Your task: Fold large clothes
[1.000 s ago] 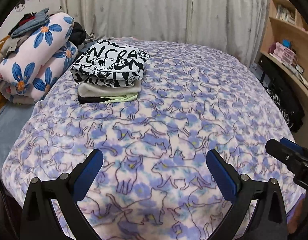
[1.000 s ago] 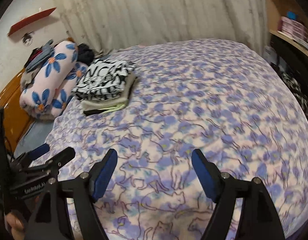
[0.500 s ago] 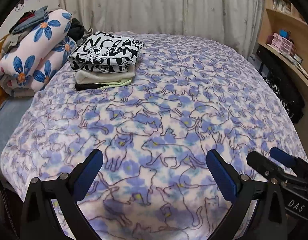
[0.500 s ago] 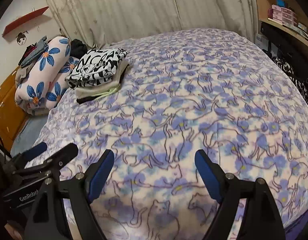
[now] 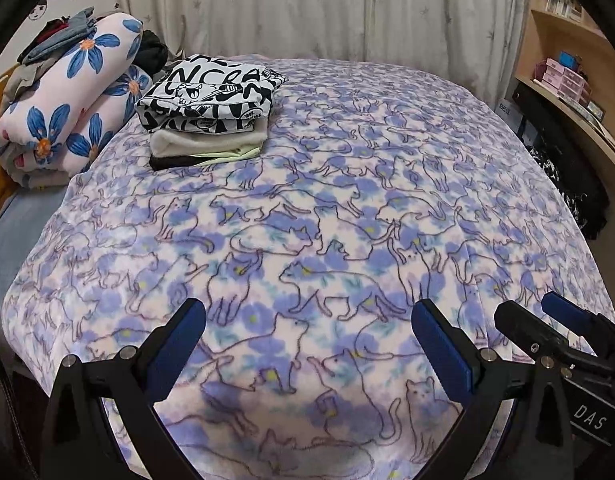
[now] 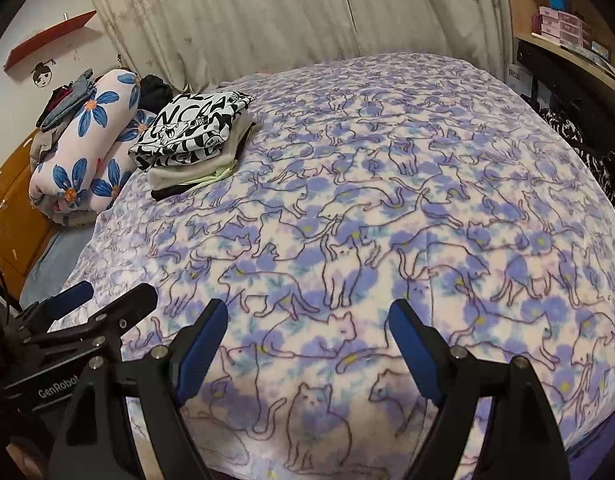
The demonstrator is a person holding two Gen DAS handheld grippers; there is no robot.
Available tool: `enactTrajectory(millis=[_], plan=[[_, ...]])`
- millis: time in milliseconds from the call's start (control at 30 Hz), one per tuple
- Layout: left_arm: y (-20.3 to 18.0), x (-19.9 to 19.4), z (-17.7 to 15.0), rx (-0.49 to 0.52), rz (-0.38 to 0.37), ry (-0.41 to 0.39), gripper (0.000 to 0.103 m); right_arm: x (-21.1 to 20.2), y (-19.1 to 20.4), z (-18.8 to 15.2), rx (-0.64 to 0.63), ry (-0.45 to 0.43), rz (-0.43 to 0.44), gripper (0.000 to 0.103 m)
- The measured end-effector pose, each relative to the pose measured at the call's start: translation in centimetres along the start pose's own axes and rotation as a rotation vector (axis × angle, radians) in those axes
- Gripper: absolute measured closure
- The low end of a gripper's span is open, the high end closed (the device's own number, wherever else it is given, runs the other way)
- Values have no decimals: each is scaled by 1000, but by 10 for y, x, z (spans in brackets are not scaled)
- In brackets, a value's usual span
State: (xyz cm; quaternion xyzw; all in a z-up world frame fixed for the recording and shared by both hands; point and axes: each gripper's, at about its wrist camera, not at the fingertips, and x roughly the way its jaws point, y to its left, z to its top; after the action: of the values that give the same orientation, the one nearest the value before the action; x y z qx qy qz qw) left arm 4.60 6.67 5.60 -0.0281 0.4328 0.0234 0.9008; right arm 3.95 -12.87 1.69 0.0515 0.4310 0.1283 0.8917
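Observation:
A stack of folded clothes point(image 5: 209, 114), topped by a black-and-white lettered garment, lies at the far left of the bed; it also shows in the right wrist view point(image 6: 193, 140). The bed is covered by a purple cat-print blanket point(image 5: 347, 200). My left gripper point(image 5: 307, 340) is open and empty above the blanket's near edge. My right gripper point(image 6: 309, 340) is open and empty beside it, also seen in the left wrist view point(image 5: 547, 320). The left gripper shows in the right wrist view point(image 6: 103, 300). No loose garment is in view.
A rolled flower-print quilt point(image 5: 67, 100) with clothes on top lies left of the stack. Curtains point(image 5: 307, 8) hang behind the bed. Wooden shelves with boxes point(image 5: 567, 76) and a dark patterned cloth point(image 5: 567, 184) stand on the right. An orange headboard point(image 6: 15, 208) is at the left.
Both grippers have drawn back and lifted from the bed toward its near edge. Both stay open and empty. The stack has not moved.

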Motion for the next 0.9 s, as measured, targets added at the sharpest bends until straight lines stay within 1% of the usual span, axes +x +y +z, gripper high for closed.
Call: enactTrajectory(millis=[267, 900], plan=[[1, -3, -3, -4, 16, -10, 1, -2, 1, 0, 3, 6, 5, 20], [-2, -3, -4, -8, 15, -2, 1, -3, 0, -1, -8, 10, -1, 20]])
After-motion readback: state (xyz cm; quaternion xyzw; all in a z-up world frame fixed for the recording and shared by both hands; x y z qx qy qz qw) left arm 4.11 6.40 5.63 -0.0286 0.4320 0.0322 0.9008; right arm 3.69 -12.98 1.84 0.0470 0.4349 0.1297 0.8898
